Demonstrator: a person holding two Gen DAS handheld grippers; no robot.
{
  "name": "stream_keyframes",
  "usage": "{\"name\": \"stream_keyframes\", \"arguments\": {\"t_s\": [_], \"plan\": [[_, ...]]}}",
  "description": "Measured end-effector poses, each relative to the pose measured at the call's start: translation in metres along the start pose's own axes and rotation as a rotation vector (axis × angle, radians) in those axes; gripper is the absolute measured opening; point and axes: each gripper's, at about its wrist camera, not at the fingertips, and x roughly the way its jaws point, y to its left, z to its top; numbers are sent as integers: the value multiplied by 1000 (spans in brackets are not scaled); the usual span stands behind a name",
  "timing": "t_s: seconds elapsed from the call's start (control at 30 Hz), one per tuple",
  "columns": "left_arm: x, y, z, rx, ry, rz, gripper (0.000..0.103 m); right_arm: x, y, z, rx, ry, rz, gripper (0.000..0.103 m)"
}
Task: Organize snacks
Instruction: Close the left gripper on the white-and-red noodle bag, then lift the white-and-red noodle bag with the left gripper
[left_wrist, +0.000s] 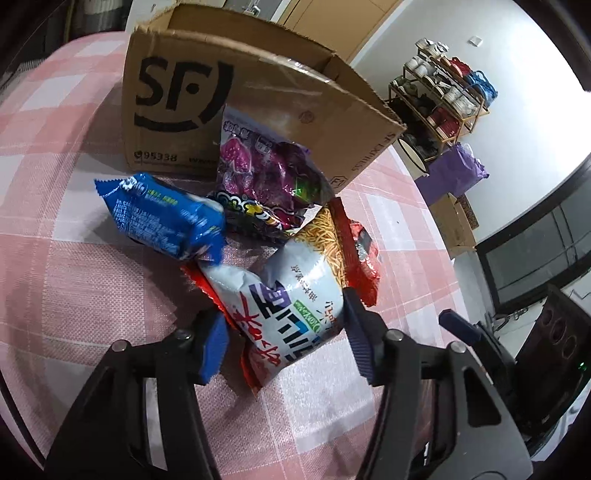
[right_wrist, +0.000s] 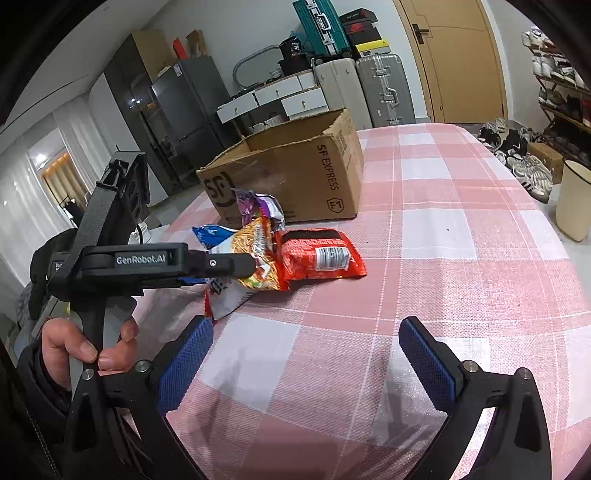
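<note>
Left tongs (left_wrist: 286, 341) clench my noodle packet (left_wrist: 291, 314), long axis toward the box (left_wrist: 236, 107); right tongs (right_wrist: 306, 354) released, farther off.

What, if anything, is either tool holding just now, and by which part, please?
The left tool grips the white noodle snack bag across its near end. The right tool is open and holds nothing.

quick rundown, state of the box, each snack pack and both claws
box: open on top, upright on the table
noodle pack: lying on the cloth, between the left claw's pads
blue pack: lying beside the pile, untouched
purple pack: leaning on the box front
red pack: lying flat, label up
left claw: shut on the noodle pack
right claw: open, nothing in it, over the cloth
</note>
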Motion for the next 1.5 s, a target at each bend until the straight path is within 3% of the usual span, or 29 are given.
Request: {"name": "stream_keyframes", "arguments": {"t_s": [0.43,0.67,0.73,0.87,1.0,1.13,1.23,1.3,1.33,1.5], "plan": [[-11,-25,-3,30,-28,-1,52,-15,19,0,-36,-16,-21,102],[-44,4,-29,56,-43,-13,52,-18,24,0,-44,-11,-38,102],[-50,9,-33,60,-48,-22,47,-18,27,0,-48,-11,-37,102],[-55,19,-40,64,-47,-17,46,-16,31,0,-58,-1,-44,102],[-54,29,-44,37,-25,-58,46,-12,33,0,-62,10,-46,102],[-46,28,-48,35,-1,-60,58,-10,32,0,-60,16,-48,102],[-43,24,-51,53,15,-51,60,-7,28,0,-50,20,-47,102],[-40,20,-51,70,19,-48,56,-6,25,-1,-40,22,-46,102],[-39,18,-51,79,22,-49,46,-5,23,-2,-37,21,-44,102],[-43,10,-50,109,18,-28,39,-6,14,-3,-14,19,-39,102]]}}
